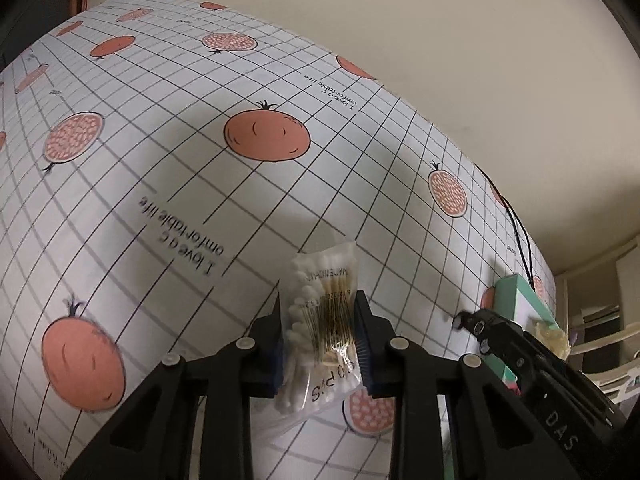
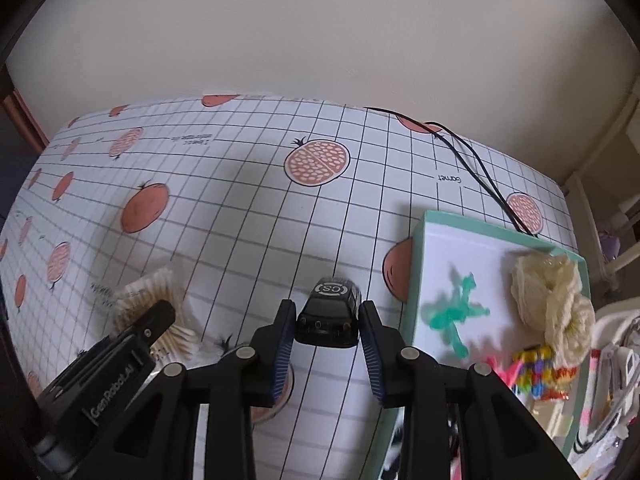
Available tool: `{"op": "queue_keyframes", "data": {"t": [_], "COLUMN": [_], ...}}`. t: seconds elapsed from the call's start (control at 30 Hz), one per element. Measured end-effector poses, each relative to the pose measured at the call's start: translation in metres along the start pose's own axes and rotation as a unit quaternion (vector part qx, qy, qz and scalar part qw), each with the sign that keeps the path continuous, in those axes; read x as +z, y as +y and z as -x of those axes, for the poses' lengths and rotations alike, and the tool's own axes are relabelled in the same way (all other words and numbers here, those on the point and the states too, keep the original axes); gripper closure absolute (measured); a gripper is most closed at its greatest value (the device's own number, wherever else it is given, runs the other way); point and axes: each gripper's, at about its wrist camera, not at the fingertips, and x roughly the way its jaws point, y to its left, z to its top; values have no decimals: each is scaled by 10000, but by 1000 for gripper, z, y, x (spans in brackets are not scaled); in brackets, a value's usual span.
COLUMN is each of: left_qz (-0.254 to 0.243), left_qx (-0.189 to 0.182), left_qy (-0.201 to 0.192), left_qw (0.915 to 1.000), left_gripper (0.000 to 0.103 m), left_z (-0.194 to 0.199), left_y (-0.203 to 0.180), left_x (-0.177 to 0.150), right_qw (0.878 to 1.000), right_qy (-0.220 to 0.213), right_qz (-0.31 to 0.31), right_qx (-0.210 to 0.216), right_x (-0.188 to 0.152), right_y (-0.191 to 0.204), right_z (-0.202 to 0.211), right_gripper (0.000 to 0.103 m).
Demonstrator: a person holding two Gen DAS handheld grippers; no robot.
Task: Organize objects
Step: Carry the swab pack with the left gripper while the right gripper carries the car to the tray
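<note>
Our left hand-held gripper (image 1: pixel 320 340) clamps a clear plastic packet of cotton swabs (image 1: pixel 320 320) above the bench (image 1: pixel 200 160). Our right hand-held gripper (image 2: pixel 327 332) grips a small black toy car (image 2: pixel 330 316), left of the mint-green box (image 2: pixel 414 272).

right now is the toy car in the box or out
Out: the toy car sits between the right gripper's fingers, beside the box.
</note>
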Motion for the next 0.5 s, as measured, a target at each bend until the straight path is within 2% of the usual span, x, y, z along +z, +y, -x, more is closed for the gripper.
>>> {"op": "queue_keyframes", "data": {"t": [0.17,0.33,0.5], "left_qz": [38,-38,-34], "left_qx": [46,182,97], "left_qy": [66,-37,-15], "left_qw": [10000,9998,9999], "left_gripper": [73,73,73], "left_z": [14,30,41], "left_y": [6,12,9], "left_x": [-10,-17,-28], "right_qw": [10000,9998,9994], "right_qy": [7,-32,-146], "right_qz": [73,59,-75], "right_qx": [59,168,299], "right_x": [-16,-30,-37], "right_y": [0,-4,-18], "right_z": [12,24,42], "right_gripper": [69,69,69]}}
